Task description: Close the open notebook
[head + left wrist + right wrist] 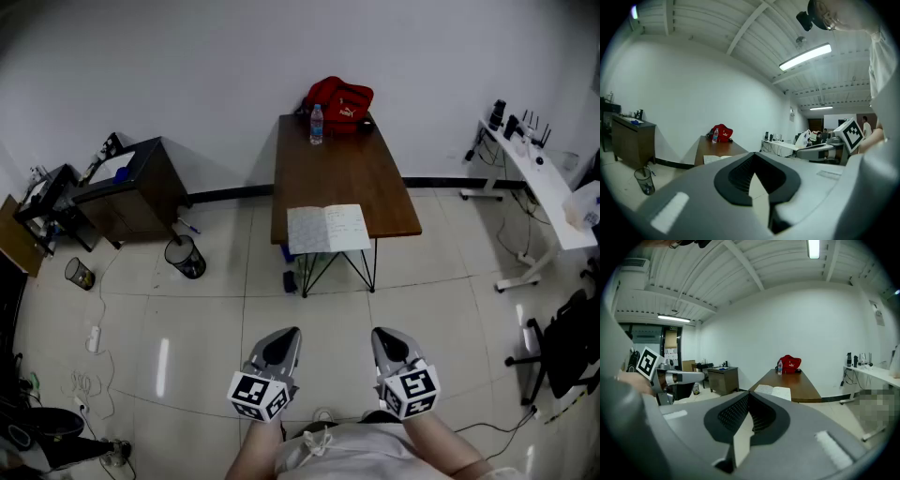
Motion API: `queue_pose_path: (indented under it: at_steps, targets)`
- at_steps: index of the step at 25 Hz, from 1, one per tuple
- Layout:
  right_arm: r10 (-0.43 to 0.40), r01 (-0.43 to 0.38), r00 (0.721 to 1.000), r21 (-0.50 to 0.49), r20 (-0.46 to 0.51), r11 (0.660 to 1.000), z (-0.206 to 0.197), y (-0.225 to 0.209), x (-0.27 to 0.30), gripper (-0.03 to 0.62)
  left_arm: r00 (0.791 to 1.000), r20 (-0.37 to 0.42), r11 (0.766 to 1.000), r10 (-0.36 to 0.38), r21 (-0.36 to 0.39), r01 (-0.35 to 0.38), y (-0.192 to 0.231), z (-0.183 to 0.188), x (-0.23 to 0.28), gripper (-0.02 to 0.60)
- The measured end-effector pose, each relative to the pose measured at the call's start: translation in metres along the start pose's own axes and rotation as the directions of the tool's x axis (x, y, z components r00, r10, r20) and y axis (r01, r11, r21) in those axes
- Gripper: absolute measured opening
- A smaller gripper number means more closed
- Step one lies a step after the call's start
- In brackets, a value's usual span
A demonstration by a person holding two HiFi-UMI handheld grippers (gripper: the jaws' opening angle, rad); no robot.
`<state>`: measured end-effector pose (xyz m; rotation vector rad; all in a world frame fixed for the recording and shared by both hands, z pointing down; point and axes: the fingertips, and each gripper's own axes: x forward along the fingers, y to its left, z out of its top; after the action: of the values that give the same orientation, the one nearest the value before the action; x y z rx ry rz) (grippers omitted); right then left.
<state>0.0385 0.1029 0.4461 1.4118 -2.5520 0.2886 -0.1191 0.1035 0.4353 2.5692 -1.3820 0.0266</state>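
Note:
An open notebook [328, 229] with handwritten white pages lies at the near edge of a brown table [342, 173]. It also shows in the left gripper view as the notebook [715, 158] and in the right gripper view as the notebook [773, 391]. Both grippers hang low over the tiled floor, well short of the table. My left gripper [278, 349] is shut with nothing in it, its jaws meeting at the tip [752, 161]. My right gripper [392, 347] looks the same, shut and empty [749, 401].
A red bag [339, 101] and a water bottle [317, 125] stand at the table's far end. A dark cabinet [131, 187] and a mesh bin [186, 257] are on the left. A white desk [539, 183] and a black chair [572, 347] are on the right.

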Motion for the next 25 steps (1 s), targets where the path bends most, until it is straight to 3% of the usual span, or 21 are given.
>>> queue_pose_path:
  at_steps: [6, 14, 25]
  targets:
    - [-0.007, 0.007, 0.999, 0.002, -0.033, 1.000, -0.015, 0.015, 0.010, 0.008, 1.000, -0.005, 1.000, 0.007, -0.020, -0.007, 0.023, -0.009, -0.009, 0.006]
    - [0.005, -0.004, 0.999, 0.020, -0.044, 1.000, -0.016, -0.004, 0.038, 0.008, 0.999, -0.029, 0.999, 0.024, -0.032, -0.025, 0.041, -0.016, 0.014, 0.006]
    - [0.079, -0.078, 0.996, 0.011, -0.049, 0.997, 0.015, -0.104, 0.128, 0.008, 0.996, -0.030, 0.995, 0.088, -0.048, -0.090, 0.080, 0.008, 0.137, 0.007]
